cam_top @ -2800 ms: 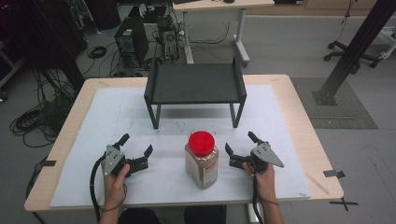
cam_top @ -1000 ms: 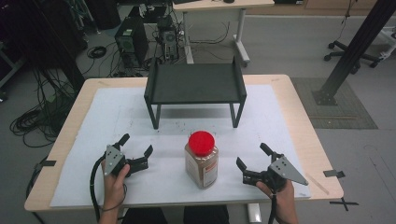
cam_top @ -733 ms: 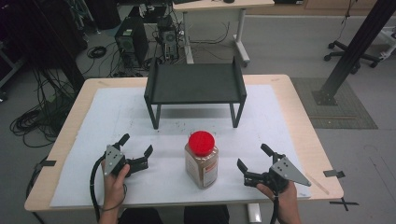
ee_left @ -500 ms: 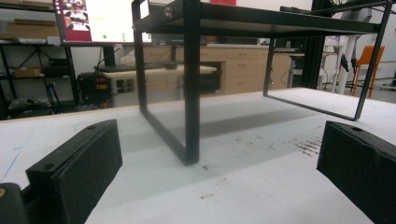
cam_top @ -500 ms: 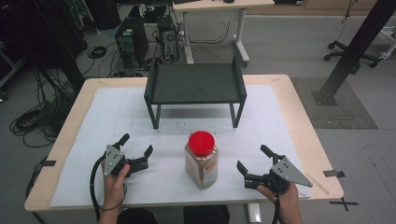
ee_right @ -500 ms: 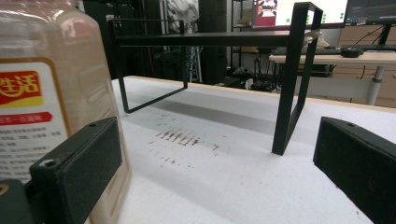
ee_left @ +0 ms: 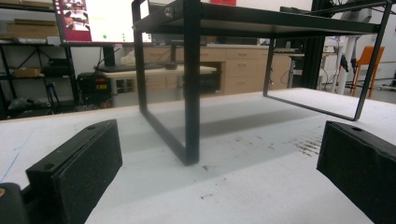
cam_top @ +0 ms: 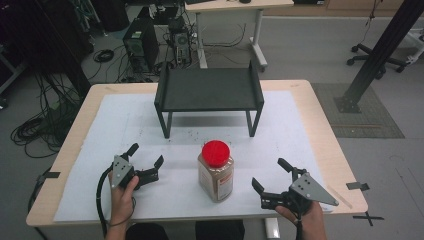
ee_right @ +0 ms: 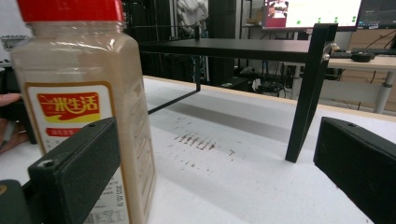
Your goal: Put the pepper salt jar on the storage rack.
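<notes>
1. Right tool (cam_top: 272, 176): jaws wide apart, holding nothing, just right of the jar (cam_top: 215, 171).
2. Left tool (cam_top: 145, 160): also wide open, empty, well left of it.
3. Jar stands upright on the desk (cam_top: 310, 125), before the shelf (cam_top: 209, 90).
4. Step, as I judge it: approach. Next, bring the right jaws around the jar and close.

– What surrounds the bench (cam_top: 320, 130)?
– Grey floor (cam_top: 310, 45). Tangled cables (cam_top: 35, 120) at left, a computer tower (cam_top: 141, 47) upper left, a pale desk (cam_top: 235, 6) top centre, an office chair base (cam_top: 382, 62) upper right.
</notes>
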Available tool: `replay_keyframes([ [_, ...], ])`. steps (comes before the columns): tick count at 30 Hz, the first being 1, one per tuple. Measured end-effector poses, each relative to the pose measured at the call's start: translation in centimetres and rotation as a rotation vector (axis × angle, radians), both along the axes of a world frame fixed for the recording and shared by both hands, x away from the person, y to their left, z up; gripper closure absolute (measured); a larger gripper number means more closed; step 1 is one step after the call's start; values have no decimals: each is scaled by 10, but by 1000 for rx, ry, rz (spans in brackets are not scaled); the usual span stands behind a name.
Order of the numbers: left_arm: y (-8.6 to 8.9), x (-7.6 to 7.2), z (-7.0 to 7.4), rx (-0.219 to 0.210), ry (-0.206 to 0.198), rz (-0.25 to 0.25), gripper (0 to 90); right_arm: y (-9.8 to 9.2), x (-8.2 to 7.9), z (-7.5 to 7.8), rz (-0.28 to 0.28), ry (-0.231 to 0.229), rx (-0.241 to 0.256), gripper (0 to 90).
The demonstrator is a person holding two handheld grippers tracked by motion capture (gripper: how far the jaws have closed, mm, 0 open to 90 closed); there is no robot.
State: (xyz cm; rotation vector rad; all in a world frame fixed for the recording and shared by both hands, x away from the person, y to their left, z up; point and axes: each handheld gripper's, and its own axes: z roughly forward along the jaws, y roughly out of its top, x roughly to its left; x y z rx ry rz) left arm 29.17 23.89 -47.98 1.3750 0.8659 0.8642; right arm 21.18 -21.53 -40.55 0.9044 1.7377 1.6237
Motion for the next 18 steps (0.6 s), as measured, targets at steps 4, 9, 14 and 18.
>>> replay_keyframes([
  [4, 0, 0, 0, 1, -1, 0, 2, 1, -5, 2, 6, -7, -5, 0],
  [9, 0, 0, 0, 1, -1, 0, 2, 5, -11, 5, 21, -5, -5, 0],
  [14, 0, 0, 0, 1, -1, 0, 2, 14, -16, 11, 50, 2, -8, 2],
  [18, 0, 0, 0, 1, -2, 1, 2, 18, -18, 14, 60, 5, -8, 2],
])
